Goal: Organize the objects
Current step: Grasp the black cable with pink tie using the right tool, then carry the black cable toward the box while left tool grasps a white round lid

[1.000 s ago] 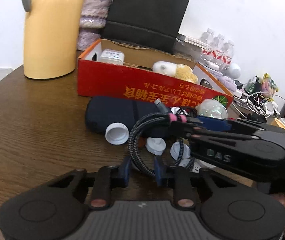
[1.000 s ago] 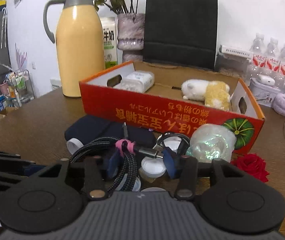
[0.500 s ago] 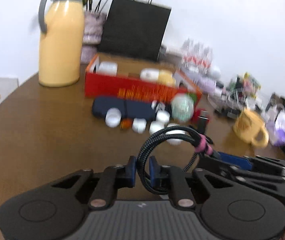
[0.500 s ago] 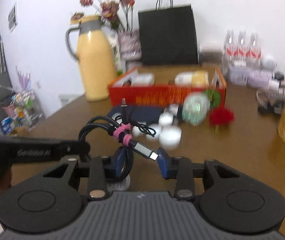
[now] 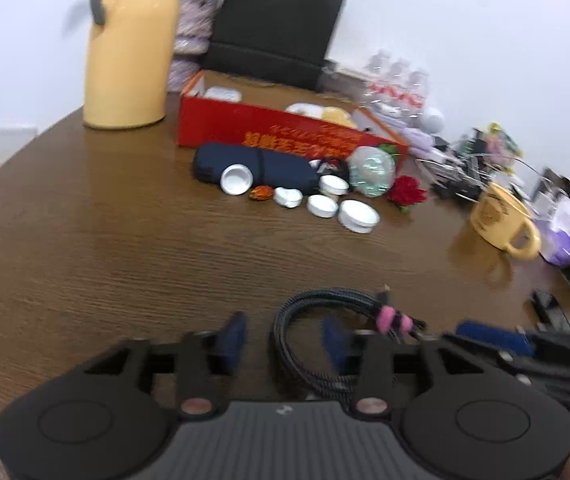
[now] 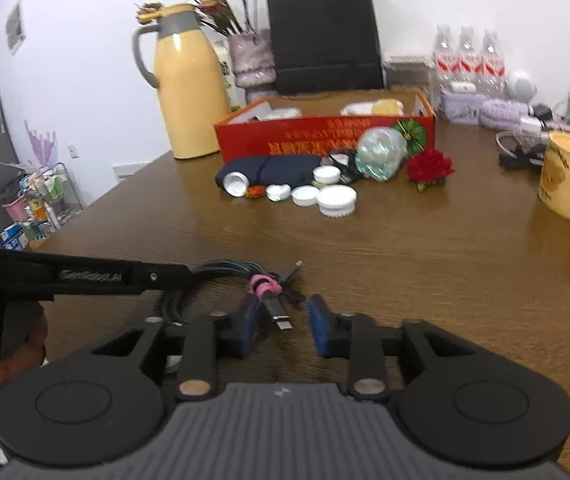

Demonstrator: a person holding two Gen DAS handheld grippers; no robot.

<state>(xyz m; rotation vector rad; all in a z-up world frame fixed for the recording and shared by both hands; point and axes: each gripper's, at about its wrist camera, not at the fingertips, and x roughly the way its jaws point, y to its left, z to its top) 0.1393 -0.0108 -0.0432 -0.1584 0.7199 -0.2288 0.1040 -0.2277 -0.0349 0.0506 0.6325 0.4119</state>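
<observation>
Nearest you, the coiled braided cable (image 5: 325, 344) lies on the brown surface (image 5: 125, 264), its loop between the jaws of your left gripper (image 5: 283, 342) and its plug end between the jaws of your right gripper (image 6: 281, 322). Both sets of jaws are opening and neither presses on it, so the cable is released.

Pull either gripper back carelessly and a pad may snag the loop or the pink tie (image 6: 263, 285) and drag the coil along; the tie could slip and let the coil spring apart.

Farther off, several white lids (image 6: 335, 199), a dark pouch (image 6: 281, 168), a crumpled clear wrap (image 6: 381, 154) and a red flower (image 6: 429, 168) sit just in front of the red cardboard box (image 6: 325, 138). The box holds a white tub at one end and a pale plush item at the other. A yellow mug (image 6: 569, 178) stands well to the right; I cannot tell what it contains.
</observation>
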